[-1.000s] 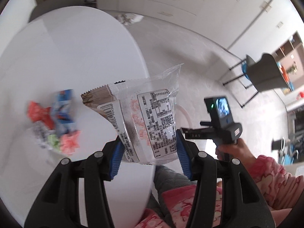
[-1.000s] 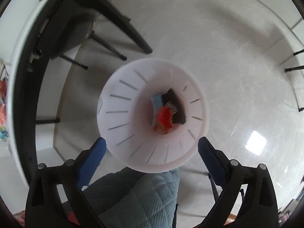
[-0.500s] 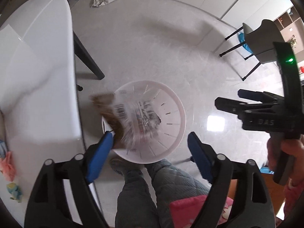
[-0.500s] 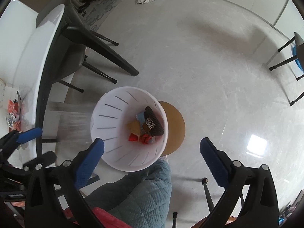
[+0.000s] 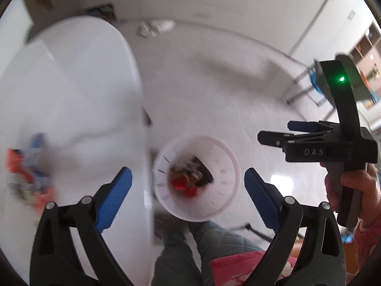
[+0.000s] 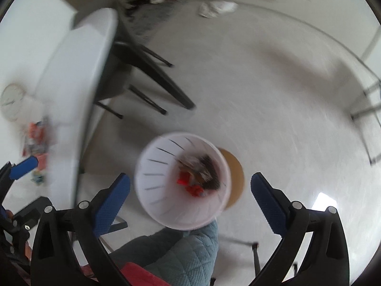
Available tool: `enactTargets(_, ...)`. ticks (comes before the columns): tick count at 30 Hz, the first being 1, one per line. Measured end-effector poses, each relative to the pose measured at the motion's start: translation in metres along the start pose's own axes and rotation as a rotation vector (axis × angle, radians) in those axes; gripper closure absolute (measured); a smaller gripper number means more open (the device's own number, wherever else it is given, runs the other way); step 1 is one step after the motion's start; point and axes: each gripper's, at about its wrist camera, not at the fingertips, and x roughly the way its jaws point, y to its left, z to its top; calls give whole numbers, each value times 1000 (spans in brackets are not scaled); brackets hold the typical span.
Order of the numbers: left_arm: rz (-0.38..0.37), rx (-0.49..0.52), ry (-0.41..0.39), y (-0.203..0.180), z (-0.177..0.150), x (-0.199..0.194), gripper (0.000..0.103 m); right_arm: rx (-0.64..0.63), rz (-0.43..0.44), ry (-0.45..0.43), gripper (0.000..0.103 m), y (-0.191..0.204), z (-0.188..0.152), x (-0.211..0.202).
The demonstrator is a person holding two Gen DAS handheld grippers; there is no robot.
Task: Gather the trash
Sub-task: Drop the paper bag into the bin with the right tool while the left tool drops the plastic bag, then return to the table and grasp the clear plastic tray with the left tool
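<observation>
A white slotted waste bin (image 5: pixel 221 197) stands on the floor beside the table and shows in the right wrist view (image 6: pixel 152 166) too. Several wrappers, red and dark, lie inside it (image 5: pixel 190 178) (image 6: pixel 197 176). My left gripper (image 5: pixel 188 183) is open and empty above the bin. My right gripper (image 6: pixel 190 186) is open and empty, also above the bin; it shows from the side in the left wrist view (image 5: pixel 276 135). A blurred pile of colourful wrappers (image 5: pixel 31 174) lies on the white table (image 5: pixel 71 90) and shows in the right wrist view (image 6: pixel 35 140).
A dark chair (image 6: pixel 133 76) stands under the table's far side. A round wooden stool (image 6: pixel 235 181) sits behind the bin. The person's quilted legs (image 5: pixel 190 250) are below the grippers. A crumpled white bag (image 5: pixel 152 27) lies on the floor far off.
The left gripper carried the clear printed snack bag from the table to over the bin, opened, and the bag dropped in. Both views now swing back toward the table.
</observation>
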Motion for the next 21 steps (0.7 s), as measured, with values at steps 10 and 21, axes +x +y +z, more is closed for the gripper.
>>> enactTargets(10, 442, -327, -275, 102, -64, -146, 8, -567, 242, -55, 3, 192, 31, -21)
enactTargets(21, 777, -726, -247, 188, -165, -155, 8, -923, 382, -5, 3, 350, 11, 3)
